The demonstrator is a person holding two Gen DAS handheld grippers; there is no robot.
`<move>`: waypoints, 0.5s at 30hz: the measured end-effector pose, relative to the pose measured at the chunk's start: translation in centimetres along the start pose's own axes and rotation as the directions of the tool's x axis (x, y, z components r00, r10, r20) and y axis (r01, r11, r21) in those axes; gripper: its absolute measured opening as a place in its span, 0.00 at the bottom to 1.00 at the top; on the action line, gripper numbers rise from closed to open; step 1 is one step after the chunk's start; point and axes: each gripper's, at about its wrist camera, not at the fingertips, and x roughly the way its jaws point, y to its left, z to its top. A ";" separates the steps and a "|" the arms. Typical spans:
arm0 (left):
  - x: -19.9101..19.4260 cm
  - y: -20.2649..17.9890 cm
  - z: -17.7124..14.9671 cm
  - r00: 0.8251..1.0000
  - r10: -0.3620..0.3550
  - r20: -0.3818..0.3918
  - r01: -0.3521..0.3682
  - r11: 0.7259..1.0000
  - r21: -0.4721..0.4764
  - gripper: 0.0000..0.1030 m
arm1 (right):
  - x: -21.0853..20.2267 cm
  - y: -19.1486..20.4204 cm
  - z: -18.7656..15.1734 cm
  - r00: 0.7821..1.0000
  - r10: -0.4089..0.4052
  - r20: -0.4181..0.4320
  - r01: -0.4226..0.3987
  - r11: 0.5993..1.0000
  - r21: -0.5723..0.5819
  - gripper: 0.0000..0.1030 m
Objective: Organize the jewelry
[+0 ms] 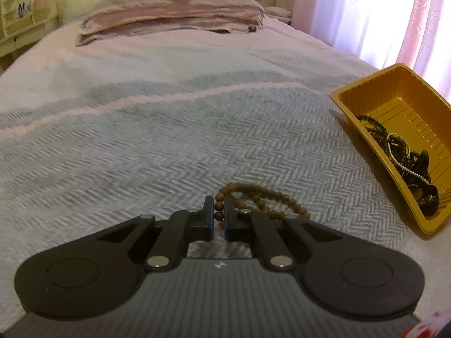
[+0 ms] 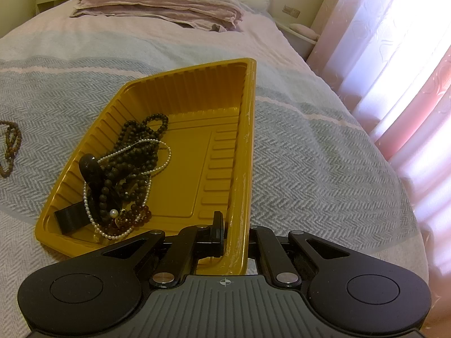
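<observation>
Left claw [image 1: 219, 214] is pinched nearly shut on the near end of a brown bead string [image 1: 262, 200], low in the centre of the left wrist view; a few beads sit between its pads, the rest loops away to the right on the bed [image 1: 141, 129]. Right claw [image 2: 235, 233] is clamped on the right wall of the gold tray [image 2: 180, 93], one finger inside, one outside, at the bottom centre of its own view.

Bed fills both frames, with folded blankets [image 1: 174, 14] at the top. Tray comes next: at the right edge in the left wrist view, well apart from the brown beads. Inside it, toward its left wall, lies a tangle of dark beads [image 2: 132, 163] and a pearl strand [image 2: 157, 155].

Likely next move is a carry up and to the right, from the left claw to the tray; the string's long axis already trails that way, and its loose loops could drag.
</observation>
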 end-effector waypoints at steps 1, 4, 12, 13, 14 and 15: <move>-0.3 0.1 0.0 1.000 0.018 0.002 -0.018 1.000 0.011 0.05 | 0.0 0.0 0.0 1.000 0.000 0.001 0.000 1.000 0.001 0.04; -0.2 0.8 -0.1 1.000 0.015 -0.017 -0.015 1.000 0.010 0.05 | 0.0 0.0 0.0 1.000 -0.001 -0.001 0.001 1.000 0.000 0.03; 2.2 0.2 -1.1 0.997 0.042 -0.065 -0.038 0.998 0.058 0.10 | 0.0 -0.1 0.0 1.000 -0.001 -0.002 0.001 1.000 0.002 0.03; 2.3 0.0 -1.2 0.996 0.050 -0.067 -0.045 0.997 0.069 0.10 | 0.0 -0.1 0.0 1.000 -0.001 -0.002 0.001 1.000 0.001 0.03; 2.4 -0.1 -1.2 0.996 0.053 -0.068 -0.048 0.996 0.076 0.10 | 0.0 -0.1 0.0 1.000 -0.001 -0.002 0.001 1.000 0.002 0.03; 2.5 -0.2 -1.2 0.996 0.055 -0.070 -0.049 0.996 0.081 0.10 | 0.0 0.0 0.0 1.000 -0.001 -0.002 0.001 1.000 0.001 0.03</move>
